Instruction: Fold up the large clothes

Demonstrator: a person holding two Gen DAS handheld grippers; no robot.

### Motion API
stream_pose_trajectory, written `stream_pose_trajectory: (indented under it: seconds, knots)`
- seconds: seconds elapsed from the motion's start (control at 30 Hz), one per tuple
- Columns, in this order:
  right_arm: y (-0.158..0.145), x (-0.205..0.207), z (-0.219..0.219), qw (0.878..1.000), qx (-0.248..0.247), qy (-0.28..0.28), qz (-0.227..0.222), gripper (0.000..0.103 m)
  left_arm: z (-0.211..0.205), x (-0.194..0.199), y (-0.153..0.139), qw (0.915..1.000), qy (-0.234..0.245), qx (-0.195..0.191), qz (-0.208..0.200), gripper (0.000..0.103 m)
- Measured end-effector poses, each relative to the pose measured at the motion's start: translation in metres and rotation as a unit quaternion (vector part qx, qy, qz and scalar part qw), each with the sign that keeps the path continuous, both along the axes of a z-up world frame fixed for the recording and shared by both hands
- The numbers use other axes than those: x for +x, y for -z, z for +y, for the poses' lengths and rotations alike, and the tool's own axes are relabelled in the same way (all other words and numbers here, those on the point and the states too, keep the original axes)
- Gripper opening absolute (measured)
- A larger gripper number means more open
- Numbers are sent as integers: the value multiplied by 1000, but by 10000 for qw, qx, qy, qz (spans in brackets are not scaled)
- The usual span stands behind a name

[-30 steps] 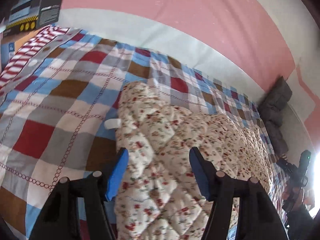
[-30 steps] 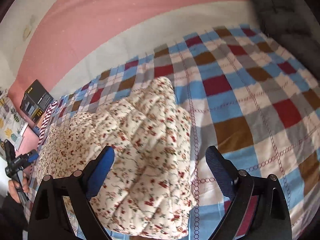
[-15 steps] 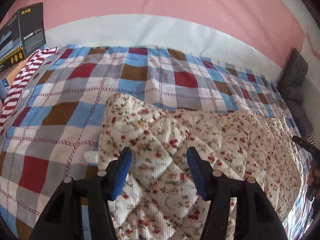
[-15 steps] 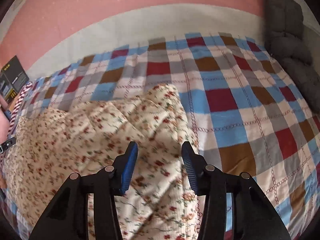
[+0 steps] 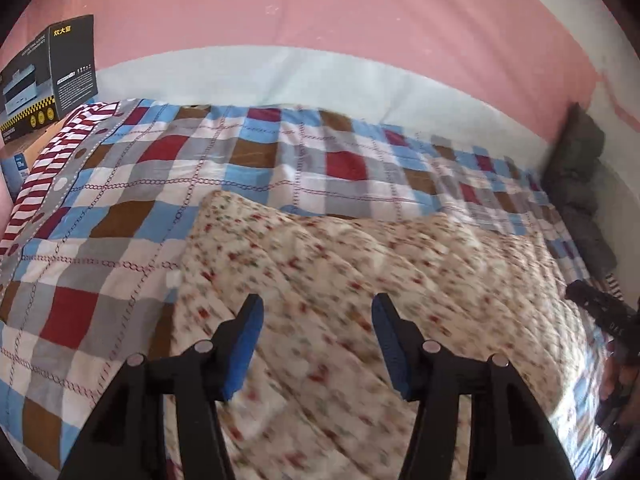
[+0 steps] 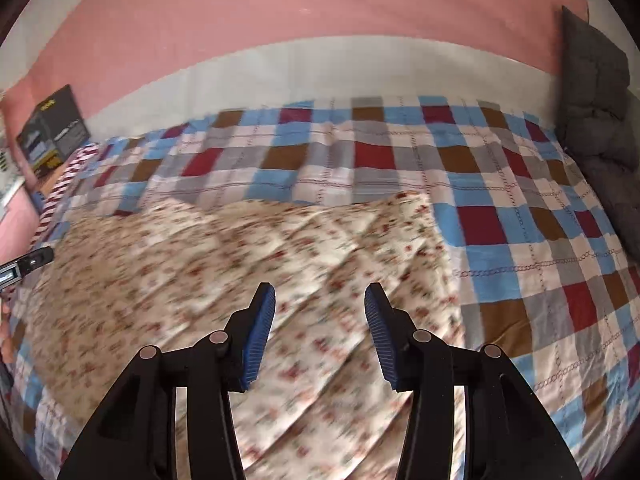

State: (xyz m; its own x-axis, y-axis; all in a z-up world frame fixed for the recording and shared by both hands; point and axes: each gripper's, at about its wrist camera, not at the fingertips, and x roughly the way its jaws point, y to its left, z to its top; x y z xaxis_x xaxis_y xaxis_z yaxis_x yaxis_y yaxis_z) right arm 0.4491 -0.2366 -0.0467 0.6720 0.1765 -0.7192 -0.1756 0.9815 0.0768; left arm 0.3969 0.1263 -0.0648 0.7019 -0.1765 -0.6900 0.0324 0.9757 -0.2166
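Left wrist: left tongs [image 5: 316, 314] closing, floral garment [image 5: 360, 248] between; right tongs [image 6: 320, 306] half-open, grip unclear.

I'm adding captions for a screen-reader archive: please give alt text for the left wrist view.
A floral quilted garment lies spread on a checked bedspread, and the left gripper points at it with blue pads apart and closing, fabric between them. A black box stands far left, and dark cushions against the pink wall.

Quilted floral cloth garment [image 5: 360, 280], woven checked bedsheet [image 5: 120, 208], matt cardboard box [image 5: 60, 76]
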Motion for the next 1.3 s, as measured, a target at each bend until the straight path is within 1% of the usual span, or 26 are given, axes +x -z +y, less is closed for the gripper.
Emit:
stream_pose_trajectory:
  seconds: [0.07, 0.13, 0.2, 0.27, 0.33, 0.4, 0.47, 0.53, 0.57, 0.6, 0.67, 0.7, 0.77, 0.8, 0.83, 0.87, 0.9, 0.97, 1.03, 1.07, 1.1, 1.13, 1.2, 1.23, 1.27, 1.3]
  knots:
    - [5, -41, 28, 9996, 11, -263, -75, 47, -26, -37, 4, 9997, 211, -114, -27, 58]
    - [18, -78, 52, 9987, 12, -516, 47, 47, -54, -66, 18, 9990, 416, -124, 90, 58]
    - [33, -102, 69, 9979, -164, -620, 35, 47, -77, -77, 37, 9985, 455, 143, 269, 58]
    - [45, -103, 76, 9977, -379, -569, 23, 48, -87, -73, 48, 9982, 294, 377, 365, 59]
    - [55, -90, 77, 9972, -385, -604, 231, 49, -88, -60, 51, 9976, 222, 347, 549, 62]
    - [54, -81, 73, 9966, -297, -642, 431, 49, -87, -53, 46, 9967, 203, 317, 716, 62]
    - [39, -85, 64, 9968, 24, -691, 406, 49, -80, -54, 34, 9969, 297, 150, 711, 62]
    - [26, -91, 44, 9964, 368, -685, 326, 55, -61, -60, 21, 9979, 291, -45, 578, 62]
    - [21, -93, 30, 9970, 434, -584, 257, 65, -47, -63, 17, 9986, 161, -63, 498, 62]
    - [18, -94, 15, 9977, 457, -458, 183, 71, -29, -63, 14, 9990, 2, -36, 445, 62]
    - [16, -90, -22, 9987, 495, -104, 112, 72, 10, -59, 16, 9983, -385, 26, 433, 62]
    - [19, -84, -42, 9985, 506, 147, 145, 72, 30, -55, 20, 9967, -613, 30, 528, 62]
    - [28, -69, -81, 9953, 744, 559, 269, 73, 70, -45, 36, 9931, -933, -217, 682, 63]
    - [36, -61, -98, 9923, 901, 746, 396, 73, 84, -41, 47, 9909, -1014, -377, 795, 69]
    - [44, -53, -114, 9890, 1062, 882, 526, 73, 95, -36, 58, 9892, -964, -648, 895, 78]
    - [53, -44, -125, 9855, 1271, 922, 648, 75, 104, -30, 68, 9868, -876, -971, 955, 79]
    - [64, -36, -135, 9805, 1557, 878, 812, 80, 109, -26, 78, 9835, -786, -1279, 1013, 82]
    - [86, -19, -145, 9654, 2217, 711, 1177, 82, 118, -16, 94, 9749, -684, -1814, 1097, 88]
    - [100, -7, -150, 9503, 2754, 554, 1343, 86, 121, -6, 108, 9629, -569, -2369, 1157, 94]
    - [106, -1, -151, 9451, 2914, 498, 1390, 88, 122, -1, 114, 9583, -522, -2558, 1166, 96]
    - [110, 4, -150, 9407, 3036, 447, 1445, 88, 120, 3, 115, 9586, -485, -2569, 1128, 99]
    - [113, 7, -149, 9375, 3120, 408, 1487, 89, 115, 6, 114, 9627, -414, -2441, 1095, 99]
    - [116, 12, -146, 9375, 3113, 353, 1516, 89, 104, 11, 112, 9699, -263, -2152, 1106, 99]
    - [115, 14, -144, 9384, 3070, 319, 1552, 89, 102, 14, 111, 9710, -215, -2092, 1134, 98]
    - [115, 16, -143, 9388, 3035, 311, 1598, 85, 102, 18, 112, 9707, -195, -2090, 1172, 97]
    - [114, 18, -140, 9386, 3037, 249, 1619, 60, 101, 20, 110, 9708, -177, -2066, 1206, 88]
